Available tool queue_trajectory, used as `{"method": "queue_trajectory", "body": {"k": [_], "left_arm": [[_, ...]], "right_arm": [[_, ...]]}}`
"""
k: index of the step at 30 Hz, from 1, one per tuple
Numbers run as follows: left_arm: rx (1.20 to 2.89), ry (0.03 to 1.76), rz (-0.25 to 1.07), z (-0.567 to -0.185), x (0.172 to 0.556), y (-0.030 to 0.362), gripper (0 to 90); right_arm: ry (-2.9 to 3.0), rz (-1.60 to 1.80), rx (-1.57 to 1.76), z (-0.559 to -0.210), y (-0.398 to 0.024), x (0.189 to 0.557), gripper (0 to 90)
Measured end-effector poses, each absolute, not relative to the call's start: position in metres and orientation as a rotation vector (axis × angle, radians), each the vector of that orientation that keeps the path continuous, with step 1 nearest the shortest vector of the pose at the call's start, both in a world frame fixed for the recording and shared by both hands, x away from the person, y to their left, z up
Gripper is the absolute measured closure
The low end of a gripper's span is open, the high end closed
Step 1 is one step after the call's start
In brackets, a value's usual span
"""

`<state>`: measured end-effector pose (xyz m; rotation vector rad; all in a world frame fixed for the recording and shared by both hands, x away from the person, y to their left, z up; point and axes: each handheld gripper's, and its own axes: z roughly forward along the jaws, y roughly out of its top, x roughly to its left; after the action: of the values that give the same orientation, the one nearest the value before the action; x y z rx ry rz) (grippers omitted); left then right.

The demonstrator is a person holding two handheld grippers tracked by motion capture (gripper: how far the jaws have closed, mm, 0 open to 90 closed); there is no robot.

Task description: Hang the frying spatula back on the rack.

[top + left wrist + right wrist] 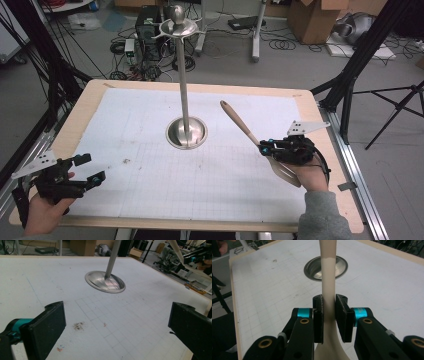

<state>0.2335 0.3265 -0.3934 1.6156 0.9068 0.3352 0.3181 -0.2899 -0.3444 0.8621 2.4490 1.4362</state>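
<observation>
A pale wooden spatula (240, 124) hangs above the right side of the white mat, handle pointing up and away, blade by the person's hand. My right gripper (263, 148) is shut on its neck; in the right gripper view both pads press the spatula (328, 290) just above the blade. A tall metal stand (186, 131) with a round base and hooks on top rises from the middle of the mat; its base (326, 267) lies beyond the handle. My left gripper (90, 168) rests open near the table's front left corner, nothing between its jaws.
The white gridded mat (150, 165) covers a wooden table (320, 130). A small brown stain (78, 325) marks the mat ahead of the left gripper. Beyond the table lie cables, cardboard boxes and tripod legs on the floor.
</observation>
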Motion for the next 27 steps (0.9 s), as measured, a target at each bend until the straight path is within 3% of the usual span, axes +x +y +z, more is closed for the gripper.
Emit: {"method": "queue_trajectory", "body": {"k": [27], "left_arm": [[1.611, 0.907, 0.332, -0.393, 0.234, 0.328, 1.8]], "right_arm": [[2.411, 1.448, 0.750, -0.280, -0.288, 0.323, 77.7]]}}
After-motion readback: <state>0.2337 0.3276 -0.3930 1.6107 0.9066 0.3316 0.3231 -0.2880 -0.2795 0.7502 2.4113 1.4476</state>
